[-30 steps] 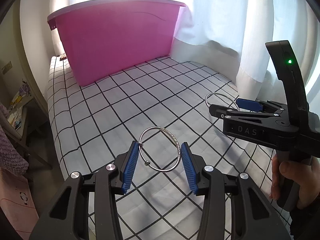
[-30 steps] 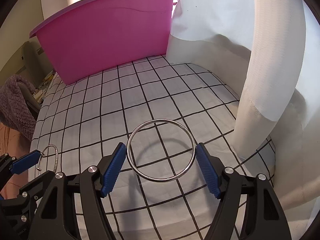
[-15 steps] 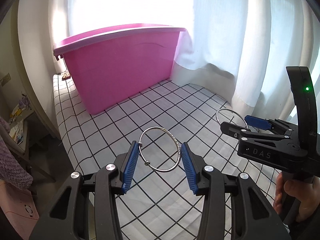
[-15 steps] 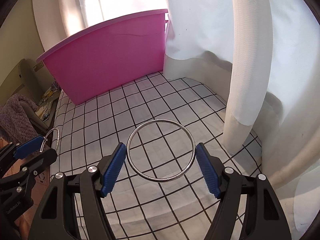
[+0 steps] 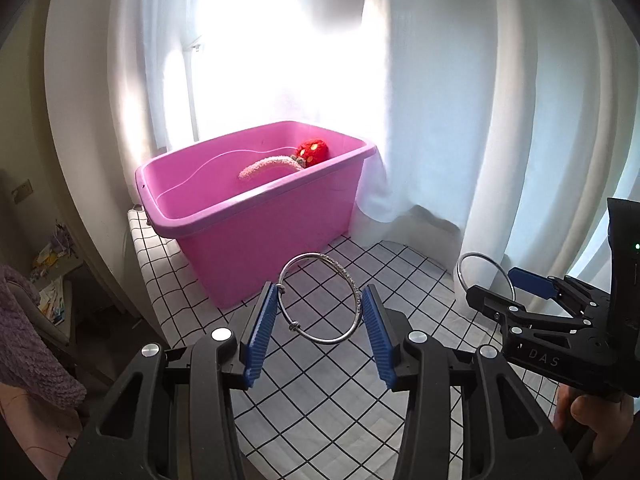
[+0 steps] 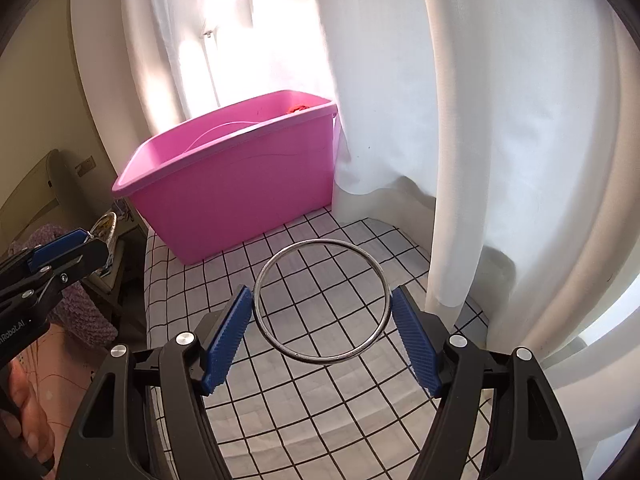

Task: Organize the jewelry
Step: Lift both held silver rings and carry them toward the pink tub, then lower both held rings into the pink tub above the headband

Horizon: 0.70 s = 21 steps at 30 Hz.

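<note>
At the lower centre of the left wrist view, the left gripper (image 5: 320,322) has its jaws clenched across a thin silver bangle (image 5: 318,298). The right gripper (image 6: 322,326) likewise grips a plain metal ring (image 6: 322,300) edge to edge. Both hoops look light, stiff and slippery, so a hold across the widest part seems safest. In the upper middle stands a pink bin (image 5: 256,216) holding a red plush toy (image 5: 312,151) on the checked surface (image 5: 328,392).
</note>
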Available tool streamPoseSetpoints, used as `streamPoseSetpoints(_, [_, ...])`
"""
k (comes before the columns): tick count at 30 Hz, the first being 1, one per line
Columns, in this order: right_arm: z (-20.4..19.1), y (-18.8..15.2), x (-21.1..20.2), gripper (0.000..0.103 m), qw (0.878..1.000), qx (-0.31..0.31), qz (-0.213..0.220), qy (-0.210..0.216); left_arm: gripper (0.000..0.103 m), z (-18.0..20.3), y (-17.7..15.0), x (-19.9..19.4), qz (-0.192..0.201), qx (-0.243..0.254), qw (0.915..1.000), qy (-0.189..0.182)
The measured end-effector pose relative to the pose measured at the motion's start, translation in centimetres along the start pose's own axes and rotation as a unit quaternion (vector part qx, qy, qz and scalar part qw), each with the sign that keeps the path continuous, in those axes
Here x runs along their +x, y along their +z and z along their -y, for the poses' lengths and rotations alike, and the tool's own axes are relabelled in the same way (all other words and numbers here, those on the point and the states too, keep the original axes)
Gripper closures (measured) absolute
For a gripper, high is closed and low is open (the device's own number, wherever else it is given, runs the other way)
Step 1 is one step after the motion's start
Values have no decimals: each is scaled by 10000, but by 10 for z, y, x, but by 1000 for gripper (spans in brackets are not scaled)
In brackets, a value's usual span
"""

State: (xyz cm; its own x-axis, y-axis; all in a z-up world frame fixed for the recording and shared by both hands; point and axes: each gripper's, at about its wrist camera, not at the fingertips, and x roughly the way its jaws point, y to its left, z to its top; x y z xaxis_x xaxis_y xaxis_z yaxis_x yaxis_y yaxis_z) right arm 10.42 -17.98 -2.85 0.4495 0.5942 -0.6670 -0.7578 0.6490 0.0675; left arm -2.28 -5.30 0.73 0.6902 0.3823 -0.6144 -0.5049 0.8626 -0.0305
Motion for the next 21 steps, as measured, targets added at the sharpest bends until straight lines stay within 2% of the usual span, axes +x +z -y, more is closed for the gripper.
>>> streamPoseSetpoints(7, [-15, 33, -14, 34, 9995, 162, 201, -194, 60, -22, 40, -4, 233, 1, 9992, -332])
streamPoseSetpoints(12, [-41, 57, -8, 34, 9963, 512, 453, -515, 60, -51, 79, 10, 430, 333, 9956, -757])
streamPoseSetpoints(16, [-66, 77, 5, 34, 9914, 847, 605, -791, 60, -82, 108, 31, 411, 670, 9904, -1137])
streamPoseSetpoints(21, [-92, 102, 21, 34, 9862, 1189, 694, -916, 60, -119, 137, 64, 220, 938, 9860, -1357])
